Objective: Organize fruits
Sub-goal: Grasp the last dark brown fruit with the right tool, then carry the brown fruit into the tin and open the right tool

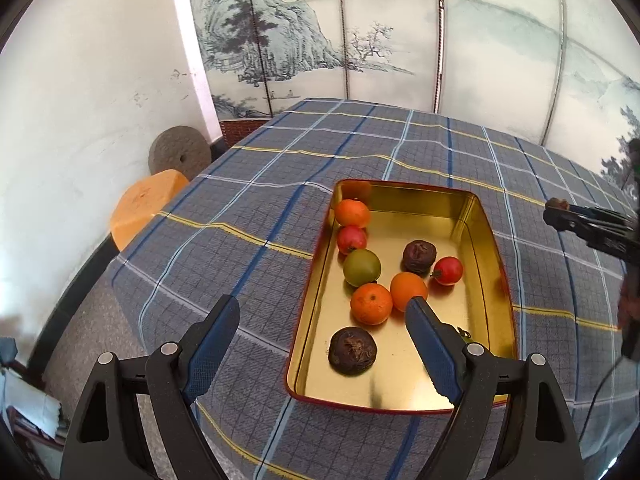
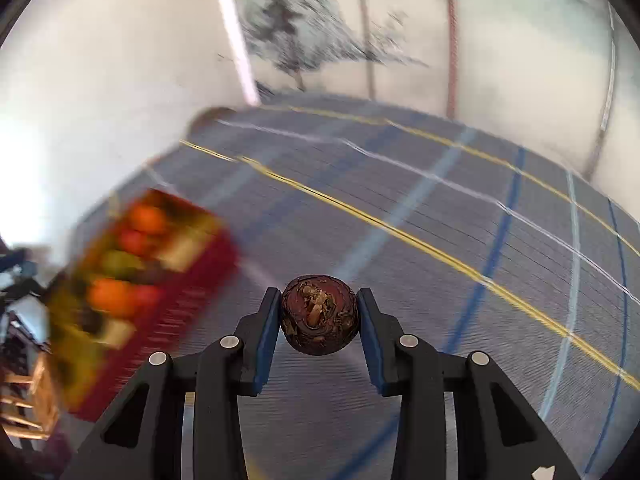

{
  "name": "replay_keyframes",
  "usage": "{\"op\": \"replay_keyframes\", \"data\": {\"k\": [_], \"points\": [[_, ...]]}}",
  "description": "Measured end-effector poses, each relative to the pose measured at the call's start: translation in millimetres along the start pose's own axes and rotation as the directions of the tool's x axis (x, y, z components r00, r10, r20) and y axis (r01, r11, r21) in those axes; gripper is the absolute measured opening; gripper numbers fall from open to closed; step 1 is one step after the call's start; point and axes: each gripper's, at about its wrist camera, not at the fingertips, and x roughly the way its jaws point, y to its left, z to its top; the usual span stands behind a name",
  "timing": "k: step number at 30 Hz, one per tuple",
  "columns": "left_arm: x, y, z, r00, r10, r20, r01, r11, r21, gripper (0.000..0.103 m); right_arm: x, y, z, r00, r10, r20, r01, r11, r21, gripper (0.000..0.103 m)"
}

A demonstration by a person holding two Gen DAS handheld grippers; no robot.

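Observation:
A gold tin tray with a red rim (image 1: 486, 240) lies on the checked tablecloth and holds several fruits: oranges (image 1: 371, 303), red fruits (image 1: 449, 271), a green one (image 1: 362, 267) and dark wrinkled ones (image 1: 352, 351). My left gripper (image 1: 322, 314) is open and empty, hovering over the tray's near left edge. My right gripper (image 2: 319, 312) is shut on a dark wrinkled fruit (image 2: 319, 314), held above the cloth to the right of the tray (image 2: 188, 316). The right wrist view is blurred by motion. The right gripper also shows at the right edge of the left wrist view (image 1: 560, 210).
The blue-grey checked tablecloth (image 1: 280, 168) covers the table. An orange stool (image 1: 144, 204) and a round stone disc (image 1: 180, 154) stand beyond the table's left edge by the white wall. A painted folding screen (image 1: 320, 32) stands behind the table.

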Motion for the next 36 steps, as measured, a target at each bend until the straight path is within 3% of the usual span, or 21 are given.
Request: {"op": "replay_keyframes", "data": {"k": [4,13,26,28,32,36], "points": [[-7,3,-4,1.000,0.022,0.016,-0.022,1.000,-0.005,0.086,-12,47,1,0.995,0.097,0.032,-0.096,0.995,-0.017,0.035],[-29,14,-10,0.992,0.058,0.109,-0.058,0.998,-0.002,0.091,15,102,-6,0.987,0.162,-0.010,-0.163,0.986,-0.020,0.036],[-49,25,-13,0.984,0.022,0.176,-0.021,1.000,-0.008,0.092,41,134,-9,0.993,0.105,-0.061,-0.108,0.993,-0.053,0.036],[-54,25,-13,0.981,0.044,0.187,-0.044,0.999,-0.002,0.092,41,137,-8,0.994,0.095,-0.059,-0.098,0.993,-0.060,0.036],[-66,25,-14,0.974,0.024,0.225,-0.026,1.000,0.005,0.093,34,138,-3,0.995,0.092,-0.033,-0.094,0.994,-0.051,0.038],[-78,25,-15,0.967,-0.002,0.255,0.000,1.000,0.007,0.095,8,143,1,0.990,0.126,0.058,-0.122,0.991,-0.059,0.061]]}}
